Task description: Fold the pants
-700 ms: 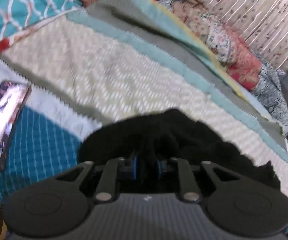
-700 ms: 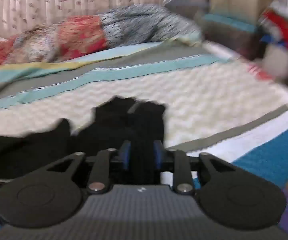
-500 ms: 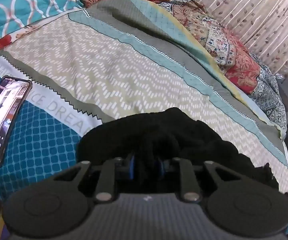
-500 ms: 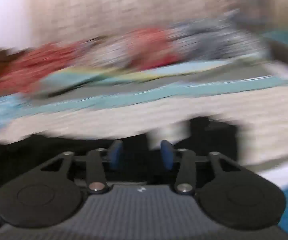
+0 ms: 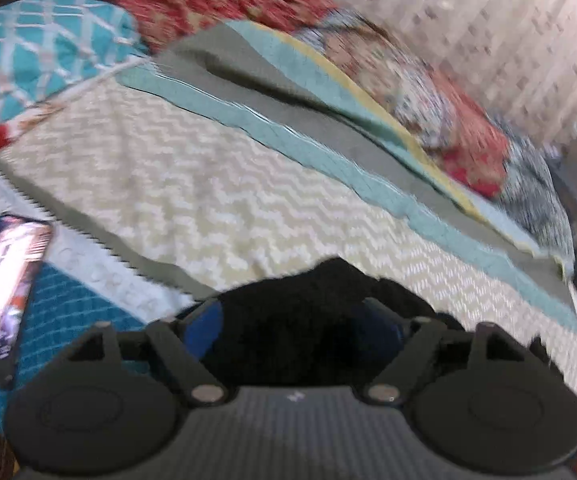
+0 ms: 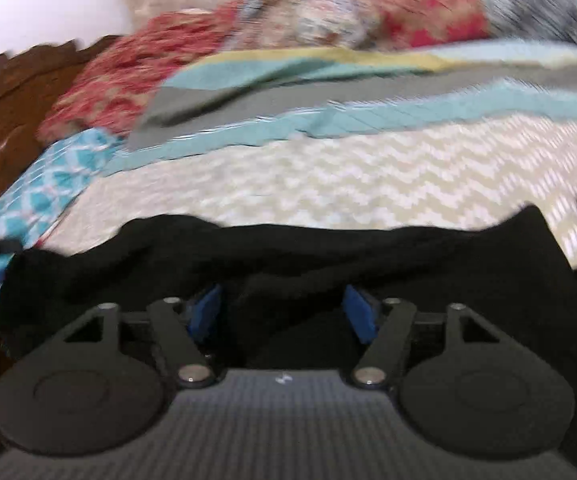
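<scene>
The black pants (image 5: 320, 296) lie bunched on the chevron-patterned bedspread (image 5: 192, 184) near the bed's front edge. In the right wrist view they spread as a long black band (image 6: 328, 256) across the frame. My left gripper (image 5: 294, 330) is open, its blue pads (image 5: 204, 328) wide apart on either side of the black cloth. My right gripper (image 6: 284, 312) is open too, its blue pads (image 6: 358, 312) apart over the cloth. Both views are blurred by motion.
A lit phone (image 5: 4, 280) lies on the blue checked part of the bedspread at left. Red floral and teal pillows (image 5: 40, 48) and crumpled quilts (image 5: 448, 128) line the far side. A wooden headboard (image 6: 20, 80) stands at left. A curtain (image 5: 488, 20) hangs behind.
Both grippers were shut on the black pants and have opened, letting the cloth go. The right gripper has swung left, now facing the headboard end of the bed.
</scene>
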`<state>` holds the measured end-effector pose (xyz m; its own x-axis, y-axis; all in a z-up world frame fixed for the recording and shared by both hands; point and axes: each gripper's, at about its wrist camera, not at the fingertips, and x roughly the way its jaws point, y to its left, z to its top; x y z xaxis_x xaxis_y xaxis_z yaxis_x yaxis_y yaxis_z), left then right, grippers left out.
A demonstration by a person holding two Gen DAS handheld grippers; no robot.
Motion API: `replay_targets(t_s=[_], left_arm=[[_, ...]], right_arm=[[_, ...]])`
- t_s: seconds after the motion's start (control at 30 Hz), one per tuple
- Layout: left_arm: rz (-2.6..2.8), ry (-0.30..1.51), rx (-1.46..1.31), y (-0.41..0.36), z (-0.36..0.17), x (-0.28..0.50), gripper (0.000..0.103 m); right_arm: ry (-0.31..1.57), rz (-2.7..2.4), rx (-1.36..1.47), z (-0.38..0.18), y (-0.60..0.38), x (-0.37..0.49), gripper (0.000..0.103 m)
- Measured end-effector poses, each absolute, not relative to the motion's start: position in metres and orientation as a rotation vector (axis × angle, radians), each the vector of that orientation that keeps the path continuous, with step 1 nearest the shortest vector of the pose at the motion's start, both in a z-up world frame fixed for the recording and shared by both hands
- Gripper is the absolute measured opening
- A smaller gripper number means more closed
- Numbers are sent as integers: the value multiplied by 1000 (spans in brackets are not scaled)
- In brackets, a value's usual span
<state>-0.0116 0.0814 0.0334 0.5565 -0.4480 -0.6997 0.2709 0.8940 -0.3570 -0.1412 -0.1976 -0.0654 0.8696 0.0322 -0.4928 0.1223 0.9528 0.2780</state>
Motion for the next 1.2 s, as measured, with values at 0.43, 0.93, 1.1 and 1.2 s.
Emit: replay_targets(t_s=[0.43,0.93,1.1,1.2], left_arm=[[-587,744,-322,4,140,117,10],[-458,893,-483,126,44,28,11],[-353,1081,-485,145,-28,4,19],[-349,1019,-587,165,-18,-1,28]], right_arm=[[201,-282,403,71,-325,-125,25],[-45,-674,793,43,-380,-353,2],[202,-851,944,-34,-399,-367,7],[256,-781,920,-39,-405,-352,8]])
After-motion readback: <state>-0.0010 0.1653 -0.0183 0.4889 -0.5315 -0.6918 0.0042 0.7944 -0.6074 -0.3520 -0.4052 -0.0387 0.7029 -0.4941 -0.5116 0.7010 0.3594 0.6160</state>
